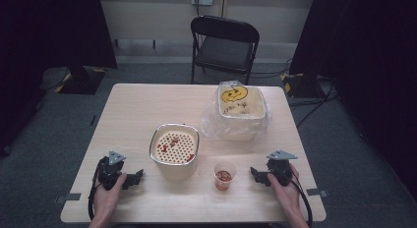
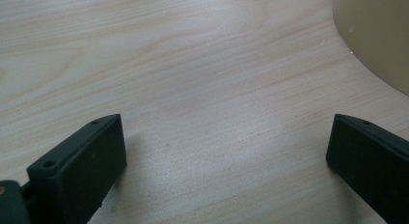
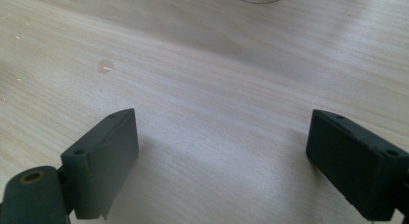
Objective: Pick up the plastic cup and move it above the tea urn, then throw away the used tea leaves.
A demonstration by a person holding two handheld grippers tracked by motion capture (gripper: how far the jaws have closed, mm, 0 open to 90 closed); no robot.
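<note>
On a light wooden table [image 1: 133, 110] a cream pot [image 1: 174, 152] with a perforated strainer insert holding red bits stands near the middle. A small clear cup [image 1: 224, 176] with red contents sits to its right. Further back is a cream bin [image 1: 241, 110] lined with a clear plastic bag. My left gripper [image 1: 134, 179] rests on the table left of the pot, jaws wide apart and empty; the pot's wall [image 2: 381, 35] shows at the upper right of the left gripper view. My right gripper [image 1: 255, 175] lies right of the cup, open and empty over bare wood [image 3: 217, 113].
A black folding chair [image 1: 223, 43] stands beyond the table's far edge. Dark curtains hang at both sides. Cables trail on the grey floor at the right. A small wet spot [image 3: 105, 66] marks the wood ahead of the right gripper.
</note>
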